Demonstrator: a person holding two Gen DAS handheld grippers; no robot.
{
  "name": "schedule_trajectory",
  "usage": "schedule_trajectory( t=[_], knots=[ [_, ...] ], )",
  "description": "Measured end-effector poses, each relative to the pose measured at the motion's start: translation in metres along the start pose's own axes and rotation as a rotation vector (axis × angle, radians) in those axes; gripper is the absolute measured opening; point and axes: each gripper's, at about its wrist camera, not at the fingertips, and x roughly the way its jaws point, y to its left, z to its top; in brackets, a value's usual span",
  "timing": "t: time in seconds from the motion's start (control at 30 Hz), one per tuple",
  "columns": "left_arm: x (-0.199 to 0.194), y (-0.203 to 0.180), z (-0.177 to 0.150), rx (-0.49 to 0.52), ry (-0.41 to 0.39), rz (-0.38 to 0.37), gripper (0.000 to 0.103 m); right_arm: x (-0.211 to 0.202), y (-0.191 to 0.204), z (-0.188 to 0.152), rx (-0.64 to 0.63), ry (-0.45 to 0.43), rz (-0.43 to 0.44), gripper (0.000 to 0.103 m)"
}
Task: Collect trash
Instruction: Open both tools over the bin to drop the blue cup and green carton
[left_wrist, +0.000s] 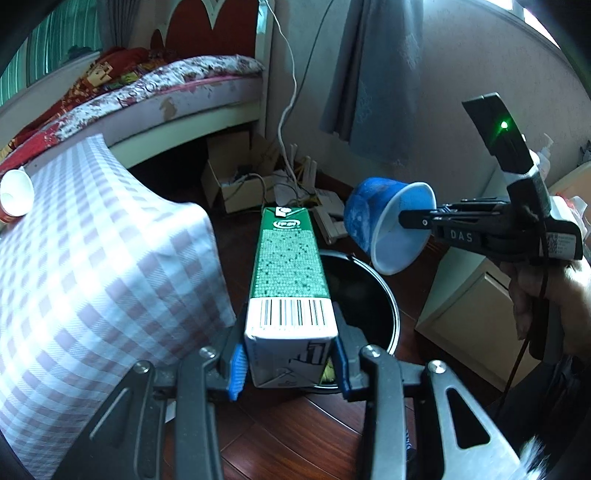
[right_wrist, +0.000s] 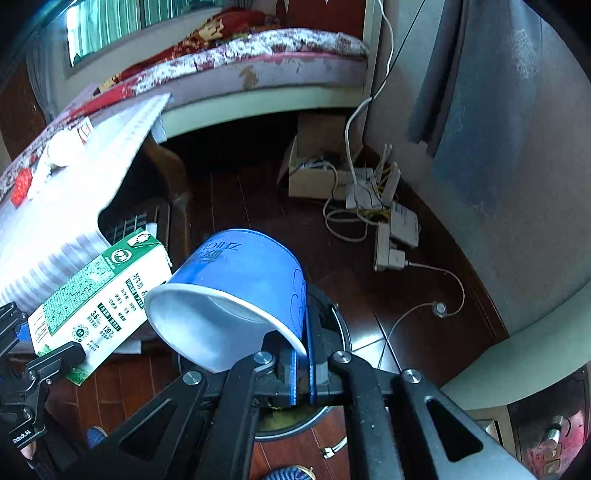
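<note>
My left gripper (left_wrist: 290, 363) is shut on a green and white milk carton (left_wrist: 288, 280), holding its base end with the carton pointing away over a round black trash bin (left_wrist: 384, 306). The same carton (right_wrist: 99, 295) shows at the left of the right wrist view. My right gripper (right_wrist: 302, 373) is shut on the rim of a blue paper cup (right_wrist: 236, 291) with a white inside, tipped on its side above the bin (right_wrist: 341, 332). In the left wrist view that cup (left_wrist: 388, 221) hangs at the right above the bin, pinched by the right gripper (left_wrist: 415, 221), with a hand on its handle.
A table with a checked cloth (left_wrist: 92, 258) stands at the left, a white cup (left_wrist: 14, 192) on its far edge. Behind are a bed (left_wrist: 147, 92), a cardboard box (right_wrist: 317, 173), routers and cables (right_wrist: 384, 206) on the dark wooden floor. A pale cabinet (left_wrist: 476, 306) stands to the right.
</note>
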Motion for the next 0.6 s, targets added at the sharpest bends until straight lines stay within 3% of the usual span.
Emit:
schedule_trajectory(
  t=[0.17, 0.27, 0.3, 0.33, 0.37, 0.4, 0.6],
  knots=[
    [0.01, -0.005, 0.001, 0.013, 0.033, -0.014, 0.039, 0.016, -0.002, -0.006, -0.011, 0.06, 0.001, 0.004],
    [0.024, -0.011, 0.0, 0.051, 0.095, -0.035, 0.045, 0.029, 0.0, -0.008, -0.027, 0.092, -0.003, 0.009],
    [0.027, -0.013, -0.001, 0.063, 0.098, 0.006, 0.059, 0.036, 0.0, -0.008, -0.034, 0.118, -0.028, 0.032],
    [0.029, -0.013, -0.003, 0.065, 0.104, 0.036, 0.081, 0.042, -0.003, -0.01, -0.027, 0.142, -0.06, 0.051],
    [0.028, -0.011, -0.004, 0.056, 0.099, 0.051, 0.088, 0.047, -0.005, -0.01, -0.019, 0.157, -0.077, 0.086],
    [0.028, -0.008, -0.005, 0.04, 0.093, 0.061, 0.093, 0.049, -0.007, -0.01, -0.015, 0.165, -0.089, 0.099],
    [0.023, 0.006, -0.009, -0.02, 0.082, 0.127, 0.097, 0.045, -0.01, -0.008, -0.027, 0.152, -0.127, 0.102]
  ],
)
